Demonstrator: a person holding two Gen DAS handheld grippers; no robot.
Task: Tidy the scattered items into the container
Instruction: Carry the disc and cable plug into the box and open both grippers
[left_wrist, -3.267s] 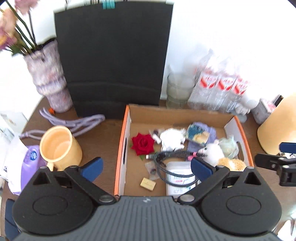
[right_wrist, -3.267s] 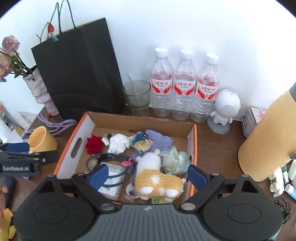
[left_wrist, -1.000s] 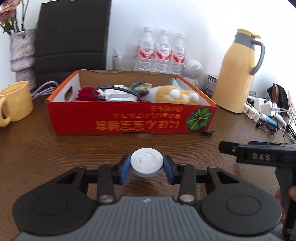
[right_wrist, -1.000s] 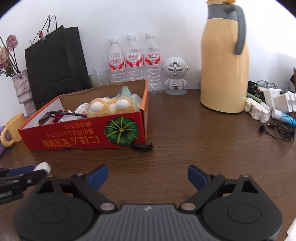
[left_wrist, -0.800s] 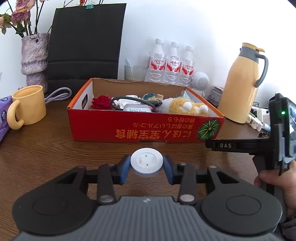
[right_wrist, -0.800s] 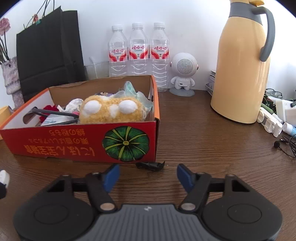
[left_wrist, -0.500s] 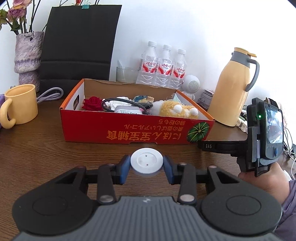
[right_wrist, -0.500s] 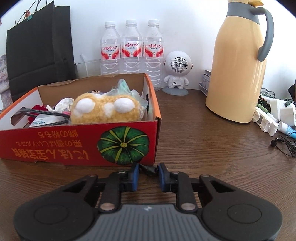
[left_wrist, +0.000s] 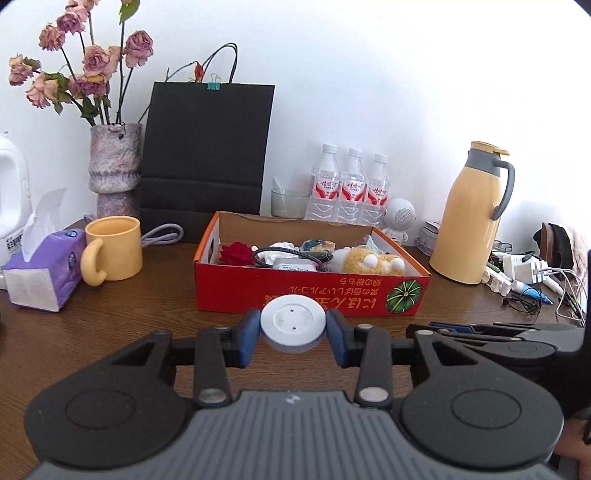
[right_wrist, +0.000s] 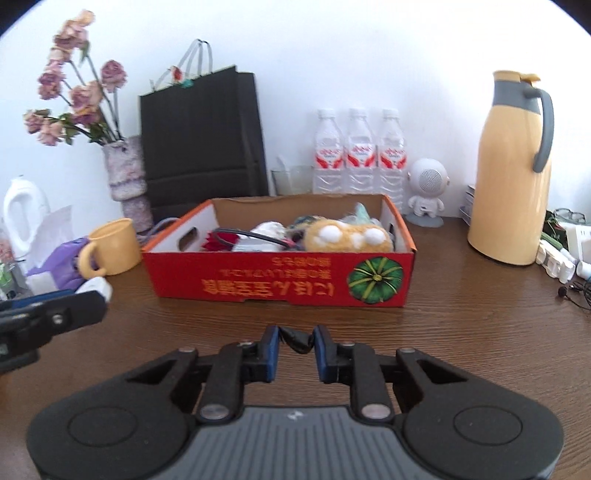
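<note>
My white round puck (left_wrist: 293, 323) and small black clip (right_wrist: 297, 340) (both pinched, upright) before the full red box (left_wrist: 306, 291).

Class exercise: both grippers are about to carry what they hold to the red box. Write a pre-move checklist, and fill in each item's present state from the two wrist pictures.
1. Left gripper shut on the white disc: ok, a blue pad presses each side.
2. Right gripper shut on the small black clip: ok, though the clip sits right at the fingertips, so the hold may be shallow.
3. Both items off the table: cannot tell.
4. Red box open on top: ok.
5. Free room inside the box: cannot tell; the plush toy, the cable and other things already fill much of it.
6. Grippers apart from each other: ok, side by side without touching.
</note>
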